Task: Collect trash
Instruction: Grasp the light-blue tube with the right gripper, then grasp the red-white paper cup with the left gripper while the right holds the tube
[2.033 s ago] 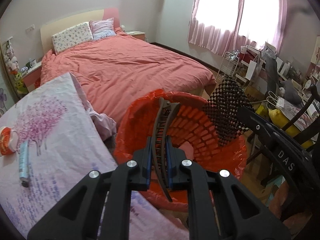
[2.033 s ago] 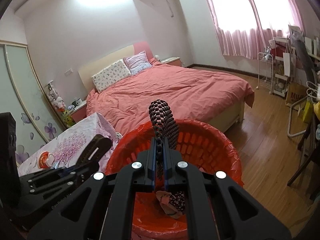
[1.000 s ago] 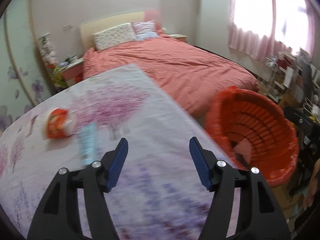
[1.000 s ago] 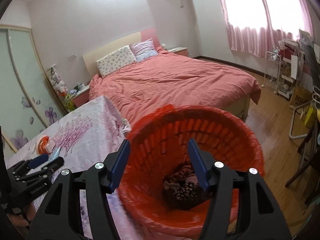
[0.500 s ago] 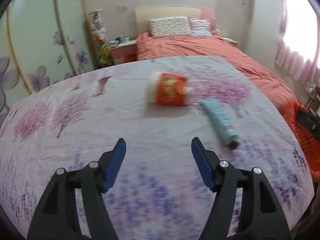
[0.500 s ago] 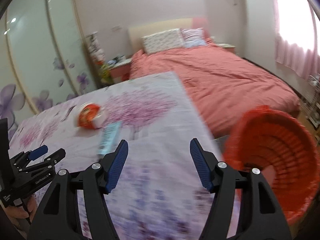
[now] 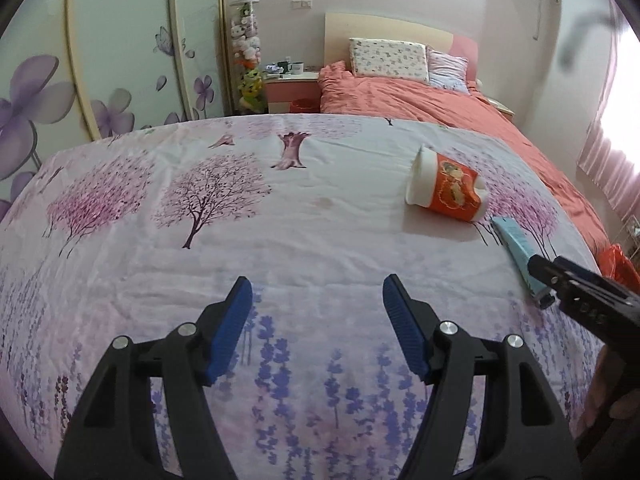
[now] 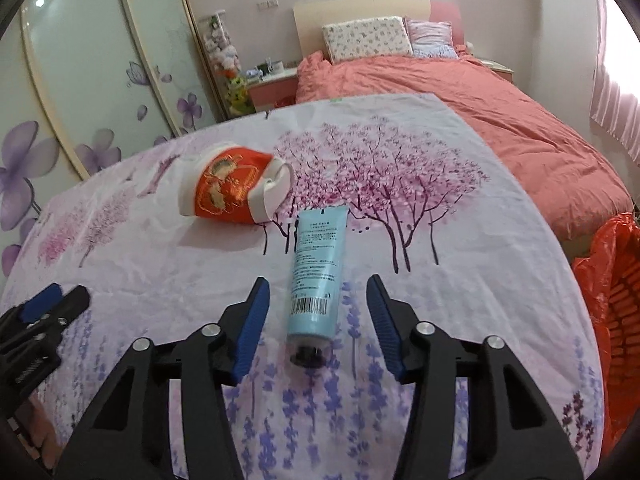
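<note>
A light blue tube (image 8: 318, 264) lies on the flowered tablecloth (image 8: 440, 264), black cap toward me. My right gripper (image 8: 318, 282) straddles it; its jaws are closing, with gaps still showing between the pads and the tube. Just beyond the tube an orange and white paper cup (image 8: 232, 188) lies on its side. My left gripper (image 7: 317, 282) hovers open over bare cloth with nothing between its fingers. In the left wrist view the cup (image 7: 444, 192) and the tube (image 7: 514, 244) lie to the right, where the right gripper (image 7: 540, 268) reaches in.
The red-lined trash basket (image 8: 616, 292) stands off the table's right edge. The left gripper (image 8: 66, 294) shows at the left of the right wrist view. Beyond the table are a bed with a coral cover (image 8: 500, 112), a nightstand (image 7: 292, 84) and flowered wardrobe doors (image 7: 120, 60).
Both grippers let go of their items over the red basket, opened, and swung left over the table. The tube now lies between the right gripper's jaws, which have narrowed.
</note>
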Available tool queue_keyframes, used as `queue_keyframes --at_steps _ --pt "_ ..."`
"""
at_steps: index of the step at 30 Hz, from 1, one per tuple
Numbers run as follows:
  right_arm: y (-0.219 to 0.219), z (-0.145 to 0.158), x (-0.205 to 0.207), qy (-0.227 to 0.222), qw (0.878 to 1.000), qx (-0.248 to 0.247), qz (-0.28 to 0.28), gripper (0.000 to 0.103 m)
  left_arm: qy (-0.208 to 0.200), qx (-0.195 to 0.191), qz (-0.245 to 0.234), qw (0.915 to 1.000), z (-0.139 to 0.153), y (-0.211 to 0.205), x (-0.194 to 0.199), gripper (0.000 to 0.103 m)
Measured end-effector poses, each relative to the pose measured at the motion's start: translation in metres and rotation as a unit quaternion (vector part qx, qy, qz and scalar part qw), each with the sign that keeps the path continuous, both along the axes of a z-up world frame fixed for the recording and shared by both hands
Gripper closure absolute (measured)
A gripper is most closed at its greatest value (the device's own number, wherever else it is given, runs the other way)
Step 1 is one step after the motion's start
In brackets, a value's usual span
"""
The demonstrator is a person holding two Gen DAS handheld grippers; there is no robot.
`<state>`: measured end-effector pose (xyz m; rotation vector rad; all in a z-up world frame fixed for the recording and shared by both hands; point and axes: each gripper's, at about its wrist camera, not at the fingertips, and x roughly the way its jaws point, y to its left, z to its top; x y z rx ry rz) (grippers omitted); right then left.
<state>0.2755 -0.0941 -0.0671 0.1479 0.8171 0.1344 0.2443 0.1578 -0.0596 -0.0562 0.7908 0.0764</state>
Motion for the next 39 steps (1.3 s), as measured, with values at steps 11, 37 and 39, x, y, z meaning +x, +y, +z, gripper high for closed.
queue_keyframes --at_steps 11,37,39 --pt "-0.005 -0.006 -0.001 0.018 1.000 0.008 -0.005 0.074 0.001 -0.012 -0.015 0.9998 0.000 -0.026 0.013 0.029" --pt "-0.083 -0.014 -0.015 0.018 0.996 0.049 -0.066 0.074 0.033 0.054 0.013 0.9979 -0.012 -0.127 0.122 0.009" --pt "-0.083 -0.014 -0.014 0.018 0.997 0.048 -0.066 0.074 0.032 0.053 0.019 0.9979 -0.013 -0.117 0.124 0.009"
